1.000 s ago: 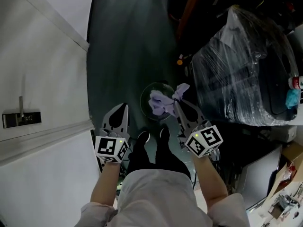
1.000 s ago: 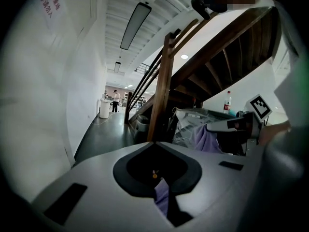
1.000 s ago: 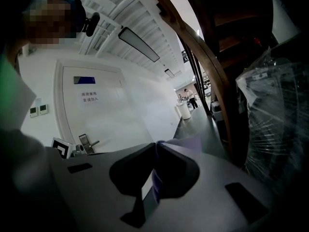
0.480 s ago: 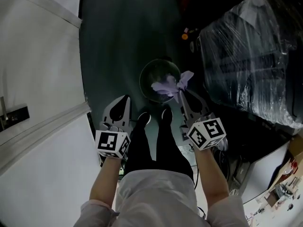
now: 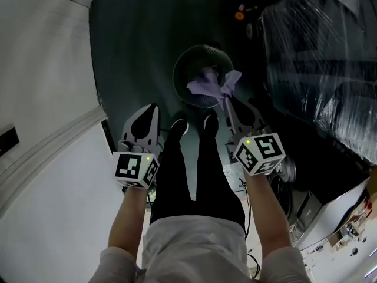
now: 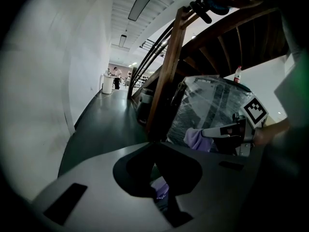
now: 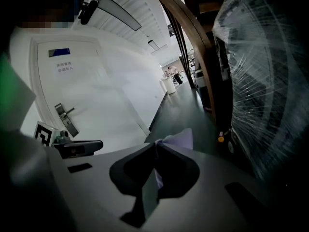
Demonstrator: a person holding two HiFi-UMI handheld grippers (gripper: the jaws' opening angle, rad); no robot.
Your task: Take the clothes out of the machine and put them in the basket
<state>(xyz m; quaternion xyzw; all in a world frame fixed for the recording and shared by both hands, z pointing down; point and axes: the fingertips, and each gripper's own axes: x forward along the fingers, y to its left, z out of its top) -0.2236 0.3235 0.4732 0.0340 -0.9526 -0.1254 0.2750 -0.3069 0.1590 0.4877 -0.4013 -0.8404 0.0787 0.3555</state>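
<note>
Our right gripper (image 5: 224,97) is clamped on a lavender cloth (image 5: 204,85): in its own view the two jaws meet with a fold of the fabric pinched between them, and a corner of it sticks up past the tips. From the head view the rest of the cloth hangs off those tips over the mouth of the round green basket (image 5: 176,78); we cannot tell whether its lower end rests inside. Our left gripper (image 5: 152,108) has its jaws drawn together with nothing pinched between them, and we hold it beside the right one, clear of cloth and basket. Between the two grippers are our black trouser legs (image 5: 194,175) and two shoes (image 5: 178,126), whose toes come close to the basket's near rim. The basket stands on a dark floor (image 5: 141,46). To the left rises a white wall (image 5: 41,99); the right gripper view shows a white door (image 7: 91,91) with a metal handle (image 7: 66,116) there. To the right sits a bulky thing wrapped in clear plastic film (image 5: 321,52), and a small orange object (image 5: 240,15) lies on the floor beyond the basket.
</note>
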